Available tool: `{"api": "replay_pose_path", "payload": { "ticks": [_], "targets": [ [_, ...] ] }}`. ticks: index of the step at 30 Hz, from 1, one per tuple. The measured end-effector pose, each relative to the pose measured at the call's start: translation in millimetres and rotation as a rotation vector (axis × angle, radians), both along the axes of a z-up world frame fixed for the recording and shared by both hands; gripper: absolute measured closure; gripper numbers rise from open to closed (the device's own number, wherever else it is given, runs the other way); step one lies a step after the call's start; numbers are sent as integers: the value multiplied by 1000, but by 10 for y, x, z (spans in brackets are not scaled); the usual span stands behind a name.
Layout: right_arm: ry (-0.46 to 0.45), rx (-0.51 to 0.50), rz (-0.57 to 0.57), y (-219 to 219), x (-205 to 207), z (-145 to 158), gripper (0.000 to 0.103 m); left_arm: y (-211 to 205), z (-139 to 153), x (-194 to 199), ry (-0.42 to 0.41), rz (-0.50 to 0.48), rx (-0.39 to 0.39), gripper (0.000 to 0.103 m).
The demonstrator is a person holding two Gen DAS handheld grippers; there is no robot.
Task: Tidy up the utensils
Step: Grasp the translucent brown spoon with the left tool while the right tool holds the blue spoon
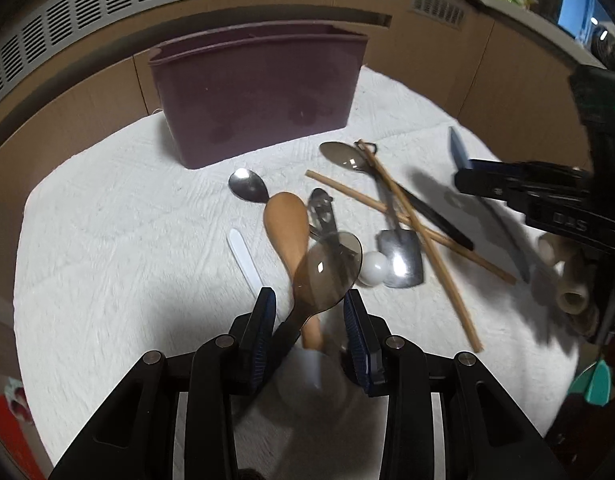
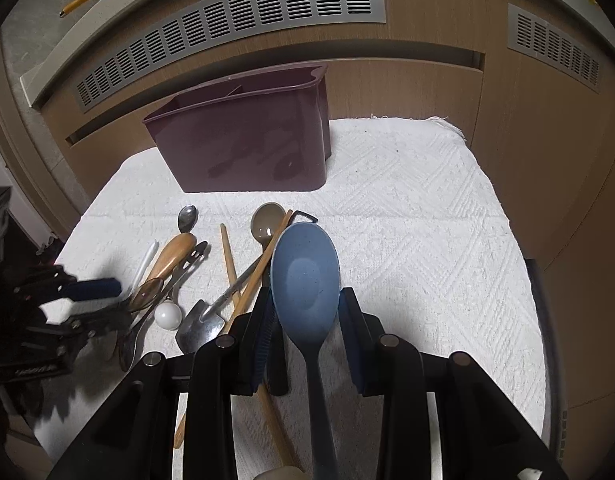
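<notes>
My right gripper (image 2: pixel 305 300) is shut on a blue spoon (image 2: pixel 305 272), pads against the edges of its bowl, handle running back under the camera. It hangs above the white towel (image 2: pixel 427 220). My left gripper (image 1: pixel 309 300) is shut on a smoky translucent spoon (image 1: pixel 327 268) that sits slantwise, bowl edge at the right fingertip, handle against the left pad. Below it lie a wooden spoon (image 1: pixel 287 228), a steel spoon (image 1: pixel 247 186), chopsticks (image 1: pixel 427 248) and a shovel-shaped steel spoon (image 1: pixel 401 260). The maroon utensil holder (image 1: pixel 259 92) (image 2: pixel 243 140) stands upright at the towel's far edge.
A second brownish spoon (image 2: pixel 267 220), a can opener (image 1: pixel 323 208), a black-handled knife (image 1: pixel 439 216), a white ball-ended piece (image 1: pixel 373 268) and a white handle (image 1: pixel 243 260) lie in the pile. Wooden cabinet fronts with vents rise right behind the holder. Bare towel spreads right of the pile.
</notes>
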State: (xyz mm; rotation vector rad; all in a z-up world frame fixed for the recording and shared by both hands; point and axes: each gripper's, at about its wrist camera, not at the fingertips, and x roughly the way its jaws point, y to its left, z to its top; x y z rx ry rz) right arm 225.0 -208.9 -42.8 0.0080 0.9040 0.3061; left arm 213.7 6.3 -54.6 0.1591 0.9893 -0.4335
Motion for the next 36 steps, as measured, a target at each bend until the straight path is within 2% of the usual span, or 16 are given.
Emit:
{"api": "replay_pose_path", "payload": {
  "ticks": [4, 8, 11, 17, 19, 23, 25, 30, 34, 36],
  "targets": [
    [4, 4, -13, -48, -30, -27, 73, 35, -84, 201, -4, 60, 54, 66],
    [5, 2, -13, -72, -32, -55, 73, 234, -94, 329, 0, 156, 18, 66],
    [7, 7, -7, -54, -22, -79, 73, 242, -80, 337, 13, 132, -30, 67],
    [7, 12, 3, -27, -48, -101, 73, 49, -5, 345, -14, 90, -32, 67],
    [11, 13, 2, -36, -62, -109, 73, -58, -16, 362, -20, 68, -11, 67],
    [8, 15, -2, -79, -88, -89, 73, -215, -52, 363, -35, 8, 97, 67],
    [-2, 13, -7, -111, -105, -70, 72, -243, -51, 388, -33, -3, 123, 67],
    [-2, 21, -22, -182, -105, -77, 72, -221, -59, 479, -47, 18, 176, 67],
    [10, 23, -27, -201, -97, -107, 72, -73, -95, 547, -48, 58, 197, 67],
    [10, 25, -27, -207, -99, -111, 72, 19, -110, 572, -38, 76, 181, 66]
  ]
}}
